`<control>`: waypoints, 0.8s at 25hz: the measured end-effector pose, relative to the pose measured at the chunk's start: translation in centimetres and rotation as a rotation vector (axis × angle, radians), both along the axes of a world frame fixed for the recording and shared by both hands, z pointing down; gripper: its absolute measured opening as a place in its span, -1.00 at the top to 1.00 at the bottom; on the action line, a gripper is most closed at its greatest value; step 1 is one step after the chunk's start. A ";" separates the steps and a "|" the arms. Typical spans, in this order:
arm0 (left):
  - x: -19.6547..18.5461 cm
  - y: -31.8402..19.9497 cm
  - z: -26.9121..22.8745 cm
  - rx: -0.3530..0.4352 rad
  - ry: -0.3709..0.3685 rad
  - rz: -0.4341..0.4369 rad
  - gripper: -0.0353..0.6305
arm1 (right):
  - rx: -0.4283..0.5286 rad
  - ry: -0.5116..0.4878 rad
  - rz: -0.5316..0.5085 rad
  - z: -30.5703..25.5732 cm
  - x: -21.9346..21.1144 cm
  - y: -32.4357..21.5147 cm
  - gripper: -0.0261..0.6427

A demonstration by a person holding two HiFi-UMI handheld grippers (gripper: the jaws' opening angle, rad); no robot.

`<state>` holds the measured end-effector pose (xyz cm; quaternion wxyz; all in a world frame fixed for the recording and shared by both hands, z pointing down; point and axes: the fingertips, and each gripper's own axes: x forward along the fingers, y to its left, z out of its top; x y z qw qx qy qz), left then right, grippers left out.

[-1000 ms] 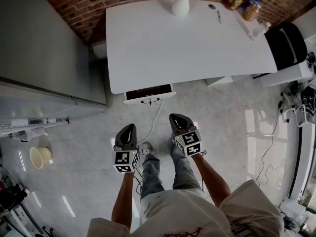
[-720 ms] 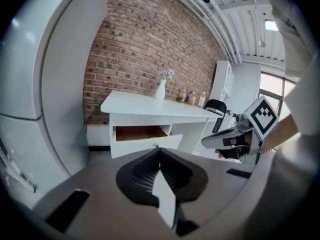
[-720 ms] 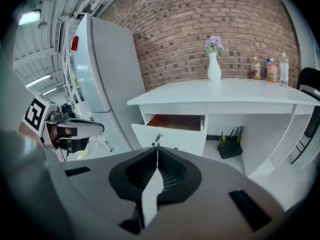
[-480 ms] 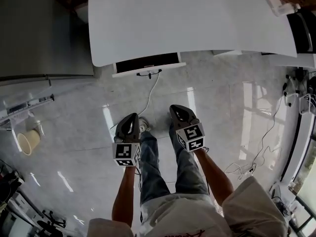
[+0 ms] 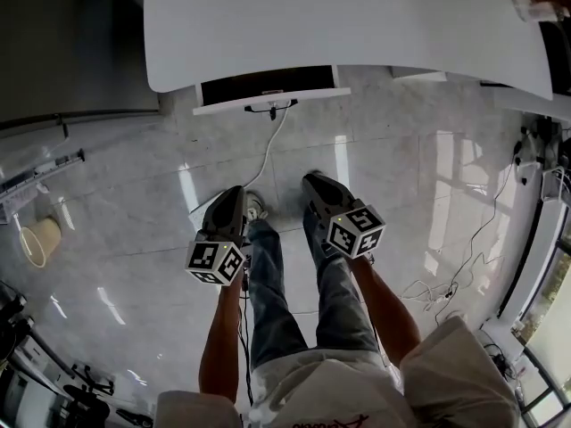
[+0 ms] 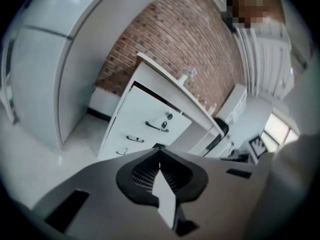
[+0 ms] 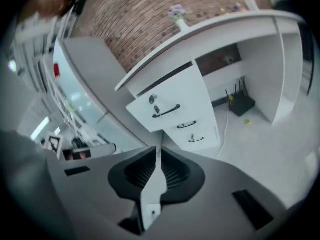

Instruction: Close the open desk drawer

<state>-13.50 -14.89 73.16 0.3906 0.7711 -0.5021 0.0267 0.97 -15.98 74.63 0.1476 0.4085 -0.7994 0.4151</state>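
Glossy tiled floor (image 5: pixel 401 176) fills the head view, where the white desk (image 5: pixel 357 16) is cut off at the top edge. The top drawer (image 5: pixel 268 92) is seen pulled out from under the desk, dark inside, well apart from both grippers. Only in the gripper views are the drawer's handled front, two lower drawers (image 7: pixel 192 131), the brick wall (image 6: pixel 170 39) and a vase (image 7: pixel 177 14) shown. What lies inside the drawer cannot be made out. The left gripper (image 5: pixel 234 193) and right gripper (image 5: pixel 312 181) are held over the floor, jaws together and empty.
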 end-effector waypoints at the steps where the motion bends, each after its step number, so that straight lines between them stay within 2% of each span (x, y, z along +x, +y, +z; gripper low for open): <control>1: -0.2 -0.7 -0.3 -0.003 0.138 -0.059 0.86 | -0.040 -0.126 0.057 -0.4 0.0 -0.7 0.81; 3: -1.2 -2.0 -0.3 -0.025 0.406 -0.204 0.84 | -0.128 -0.392 0.193 -0.7 0.4 -2.2 0.46; 4: -1.7 -2.5 0.1 -0.042 0.500 -0.263 0.72 | -0.164 -0.509 0.259 -0.7 0.6 -3.0 0.42; 5: -2.0 -2.8 0.7 -0.059 0.555 -0.296 0.55 | -0.186 -0.592 0.312 -0.6 0.9 -3.6 0.42; 6: -2.1 -3.0 1.2 -0.073 0.579 -0.307 0.54 | -0.196 -0.631 0.347 -0.5 1.2 -4.0 0.43; 10: -2.0 -3.6 3.0 -0.111 0.564 -0.312 0.54 | -0.203 -0.628 0.382 0.6 2.1 -4.7 0.43; 14: -2.1 -4.5 4.0 -0.114 0.498 -0.299 0.54 | -0.207 -0.575 0.380 1.6 2.2 -5.1 0.43; 20: -1.8 -7.3 4.5 -0.099 0.498 -0.295 0.54 | -0.191 -0.580 0.385 2.5 2.1 -7.3 0.43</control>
